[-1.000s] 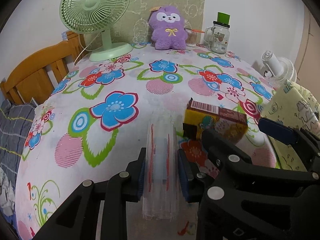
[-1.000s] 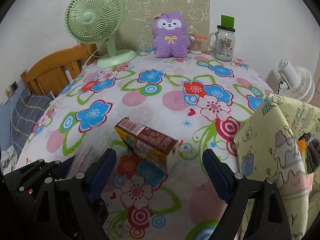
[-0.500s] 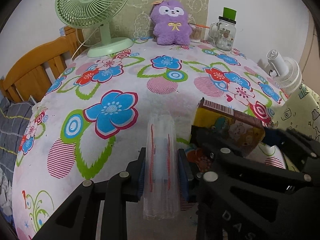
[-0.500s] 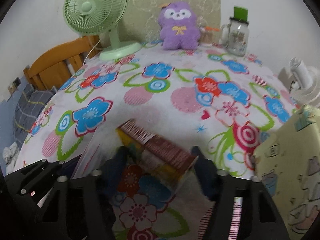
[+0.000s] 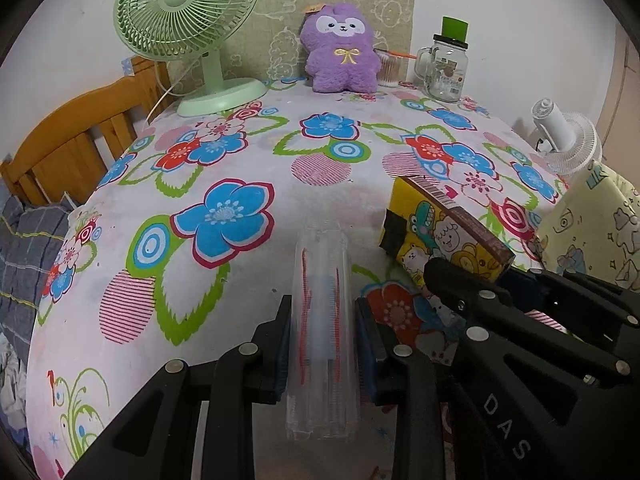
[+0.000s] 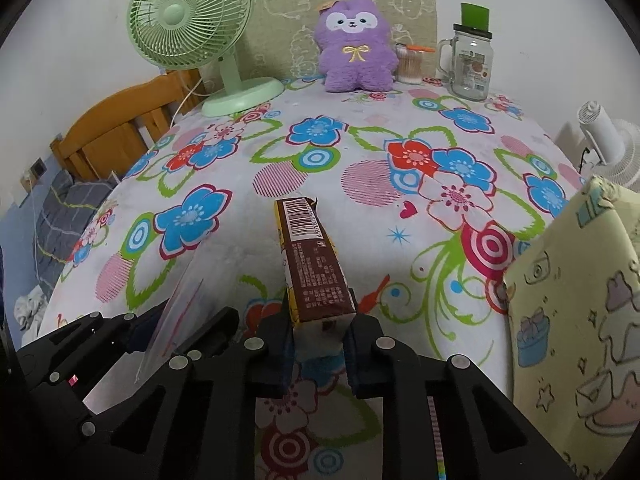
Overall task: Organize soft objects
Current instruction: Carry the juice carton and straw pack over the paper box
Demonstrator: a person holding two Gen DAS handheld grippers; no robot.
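**Right fingers now clamped on the box**

My right fingers (image 6: 320, 334), wide open a second ago, have closed on the near end of the box (image 6: 310, 264). My left fingers (image 5: 322, 338) still pinch the clear bag (image 5: 322, 320), just left of it. Bagging the box looks next. Beyond both, the plush (image 6: 354, 46) waits at the tabletop's (image 6: 360, 184) far edge.
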